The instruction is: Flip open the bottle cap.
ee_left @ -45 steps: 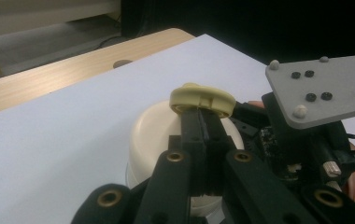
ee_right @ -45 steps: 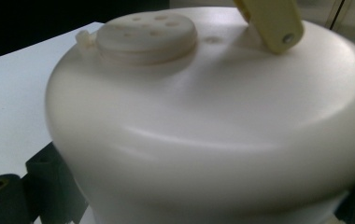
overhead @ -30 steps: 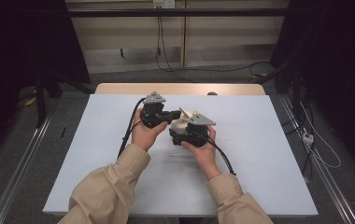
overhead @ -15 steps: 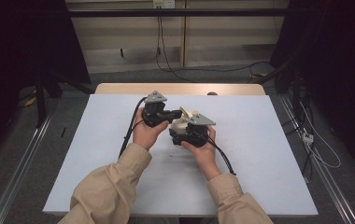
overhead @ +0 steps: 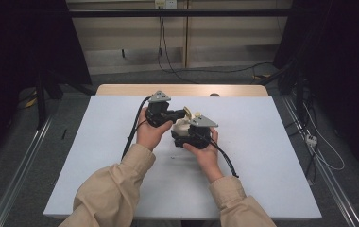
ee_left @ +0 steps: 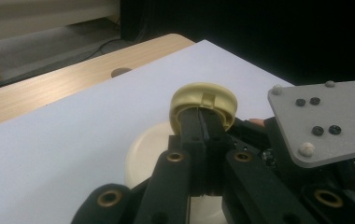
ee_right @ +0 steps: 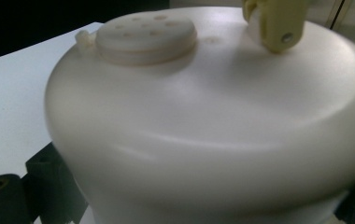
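Jar (ee_right: 213, 140), cream and round-shouldered, is sitting above the middle of the desk (overhead: 272, 156), with my right gripper (overhead: 192, 135) clamping its body. My left gripper (ee_left: 203, 130) is pinching the yellowish lid (ee_left: 204, 100), jaws nearly touching, just beside the jar's top.

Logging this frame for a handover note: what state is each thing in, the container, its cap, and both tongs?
Cream container: between the right tongs' jaws, close to the lens; its perforated top disc is uncovered.
Yellow flip cap: swung up on its hinge, pinched by the left tongs.
Left tongs: shut on the cap.
Right tongs: around the container body.
Table: covered with a white sheet.
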`<state>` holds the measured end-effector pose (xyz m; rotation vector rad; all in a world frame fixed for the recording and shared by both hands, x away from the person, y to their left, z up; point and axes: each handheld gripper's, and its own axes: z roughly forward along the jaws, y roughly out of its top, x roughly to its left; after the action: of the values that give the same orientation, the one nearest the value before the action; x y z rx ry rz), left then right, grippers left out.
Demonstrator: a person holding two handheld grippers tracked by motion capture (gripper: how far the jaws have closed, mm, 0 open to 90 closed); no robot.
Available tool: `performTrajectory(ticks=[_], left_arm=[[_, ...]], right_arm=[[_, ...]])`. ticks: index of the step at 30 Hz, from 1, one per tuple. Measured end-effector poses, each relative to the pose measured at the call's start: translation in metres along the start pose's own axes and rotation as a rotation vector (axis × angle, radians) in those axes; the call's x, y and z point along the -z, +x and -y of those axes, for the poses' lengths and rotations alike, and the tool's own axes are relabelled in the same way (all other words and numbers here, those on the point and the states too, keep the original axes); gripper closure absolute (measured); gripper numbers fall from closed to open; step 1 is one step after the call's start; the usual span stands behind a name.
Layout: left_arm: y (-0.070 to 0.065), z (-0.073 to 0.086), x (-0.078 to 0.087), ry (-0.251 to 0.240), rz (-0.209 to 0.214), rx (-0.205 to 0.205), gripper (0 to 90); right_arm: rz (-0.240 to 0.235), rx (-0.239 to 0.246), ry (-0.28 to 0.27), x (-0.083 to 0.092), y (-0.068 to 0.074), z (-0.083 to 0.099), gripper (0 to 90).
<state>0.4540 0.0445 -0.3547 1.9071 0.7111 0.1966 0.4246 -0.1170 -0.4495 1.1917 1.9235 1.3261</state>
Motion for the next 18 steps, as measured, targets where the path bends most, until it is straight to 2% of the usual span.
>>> performTrajectory(ticks=[18], left_arm=[[-0.0007, -0.002, -0.0049, 0.004, 0.001, -0.006, 90.0]], right_arm=[[0.0, 0.001, -0.001, 0.0, -0.0001, 0.0, 5.8]])
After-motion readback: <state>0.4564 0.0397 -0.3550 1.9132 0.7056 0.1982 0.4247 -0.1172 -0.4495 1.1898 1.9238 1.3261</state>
